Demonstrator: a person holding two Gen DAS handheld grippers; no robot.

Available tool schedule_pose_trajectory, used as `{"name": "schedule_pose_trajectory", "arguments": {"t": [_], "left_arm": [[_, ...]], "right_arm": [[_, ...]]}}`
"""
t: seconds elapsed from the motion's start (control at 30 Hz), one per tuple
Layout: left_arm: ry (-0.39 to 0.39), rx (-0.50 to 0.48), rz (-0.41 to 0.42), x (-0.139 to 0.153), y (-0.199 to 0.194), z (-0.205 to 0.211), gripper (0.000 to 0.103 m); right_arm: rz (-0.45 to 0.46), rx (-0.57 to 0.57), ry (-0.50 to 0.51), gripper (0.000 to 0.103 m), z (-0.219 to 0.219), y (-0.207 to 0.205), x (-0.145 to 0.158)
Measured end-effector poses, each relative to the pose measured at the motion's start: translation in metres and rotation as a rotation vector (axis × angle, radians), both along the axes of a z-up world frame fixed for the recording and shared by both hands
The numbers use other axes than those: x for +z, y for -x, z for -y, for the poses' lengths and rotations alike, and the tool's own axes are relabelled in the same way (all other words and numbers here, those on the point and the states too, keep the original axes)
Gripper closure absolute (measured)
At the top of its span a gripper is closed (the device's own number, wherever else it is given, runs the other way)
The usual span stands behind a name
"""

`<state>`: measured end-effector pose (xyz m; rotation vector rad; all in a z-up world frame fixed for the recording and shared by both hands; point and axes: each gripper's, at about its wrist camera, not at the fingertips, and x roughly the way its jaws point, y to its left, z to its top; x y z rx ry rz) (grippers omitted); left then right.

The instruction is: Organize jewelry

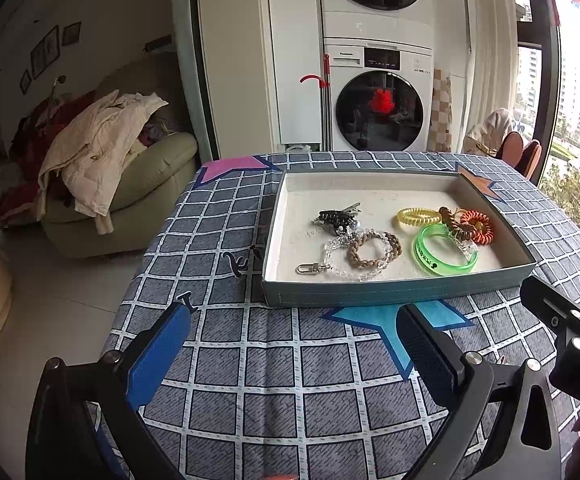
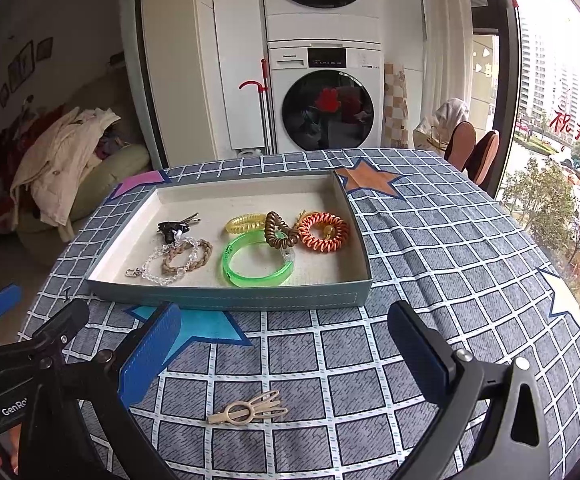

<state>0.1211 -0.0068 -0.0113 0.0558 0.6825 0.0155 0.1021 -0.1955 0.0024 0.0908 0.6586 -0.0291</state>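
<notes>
Your left gripper (image 1: 294, 344) hangs over bare checked tablecloth (image 1: 249, 380) with its blue-padded fingers spread wide and nothing between them; your right gripper (image 2: 285, 344) is spread just as wide, and the beige hair clip (image 2: 247, 412) lies flat on the cloth low in the frame between its fingers, touching neither. Both handles are cut off by the bottom edge. Past the fingertips sits the shallow box (image 2: 229, 298), its near wall hiding no jewelry: a green bangle (image 2: 255, 264), coiled orange tie (image 2: 324, 232), brown coil (image 2: 279, 232), yellow coil (image 2: 245, 222), braided and clear-bead bracelets (image 2: 177, 260), dark clip (image 2: 175, 226). Open cloth lies lower right.
</notes>
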Motion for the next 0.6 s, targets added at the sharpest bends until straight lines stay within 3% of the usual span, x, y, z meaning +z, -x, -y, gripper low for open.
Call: {"name": "schedule_pose_trajectory", "arguments": {"t": [0.6], "left_arm": [[0.002, 0.004, -0.001, 0.0011, 0.0002, -0.0045, 0.000]], "right_arm": [[0.001, 0.016, 0.035, 0.000, -0.0082, 0.0007, 0.0002]]}}
